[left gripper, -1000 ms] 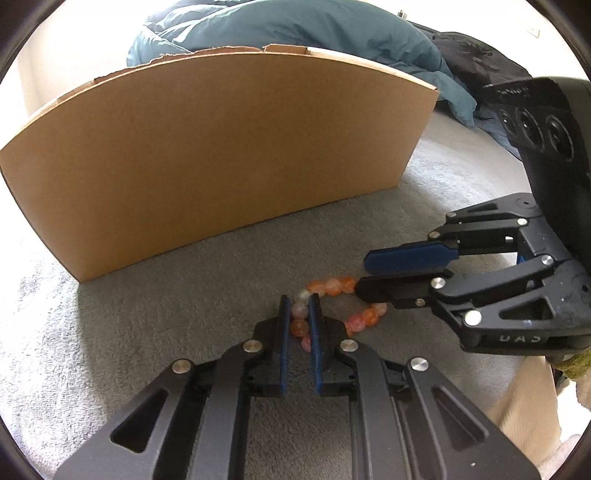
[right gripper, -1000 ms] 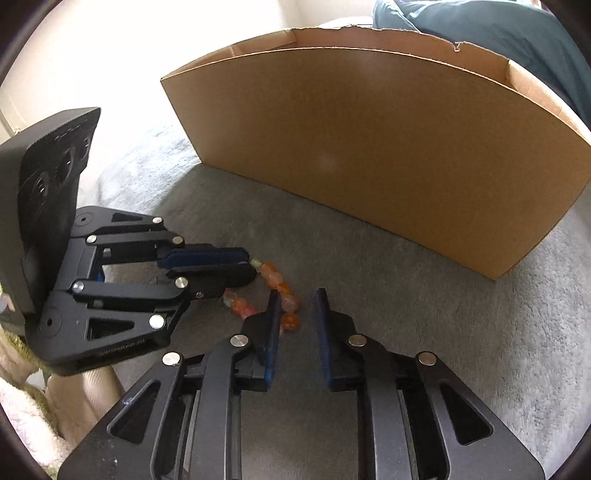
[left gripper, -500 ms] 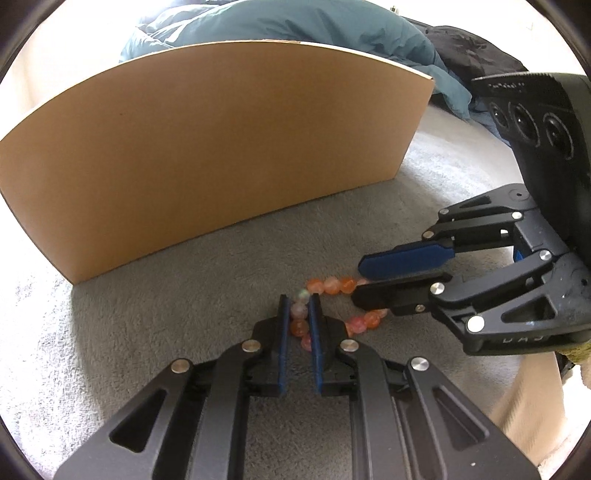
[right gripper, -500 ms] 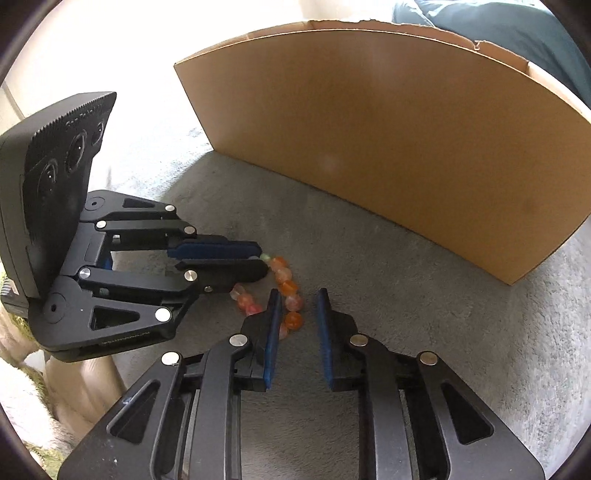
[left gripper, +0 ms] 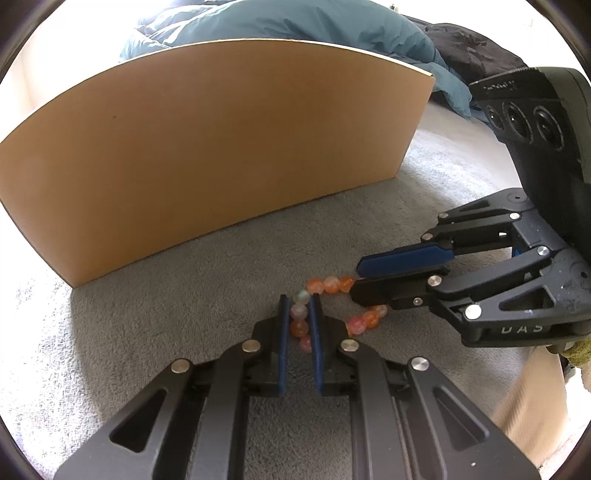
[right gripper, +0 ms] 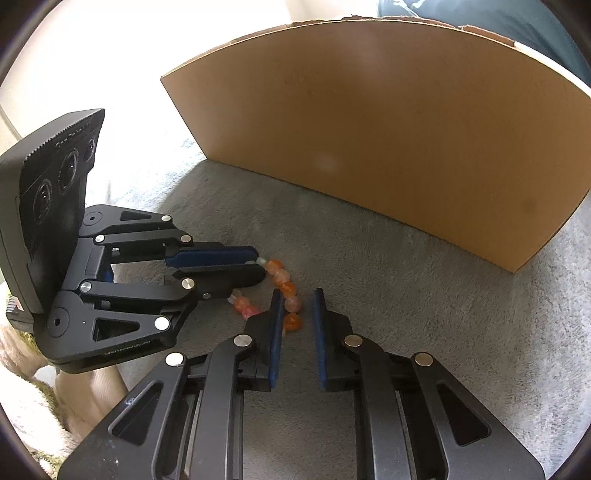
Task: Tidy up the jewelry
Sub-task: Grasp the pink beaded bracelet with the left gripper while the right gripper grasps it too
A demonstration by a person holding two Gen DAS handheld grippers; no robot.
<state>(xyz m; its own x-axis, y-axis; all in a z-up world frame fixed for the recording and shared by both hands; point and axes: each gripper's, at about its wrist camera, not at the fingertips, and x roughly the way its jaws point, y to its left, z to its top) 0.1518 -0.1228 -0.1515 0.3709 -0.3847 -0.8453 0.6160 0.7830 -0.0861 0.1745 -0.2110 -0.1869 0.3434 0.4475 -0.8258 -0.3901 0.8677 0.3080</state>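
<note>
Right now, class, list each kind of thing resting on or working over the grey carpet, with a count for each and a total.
Beaded bracelets: 1
Cardboard boxes: 1
Hand-held grippers: 2, left gripper and right gripper
Teal duvets: 1
Total: 5

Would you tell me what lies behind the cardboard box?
Behind the cardboard box, a teal duvet and dark clothing show above its wall; anything lower and the box's inside are hidden.
</note>
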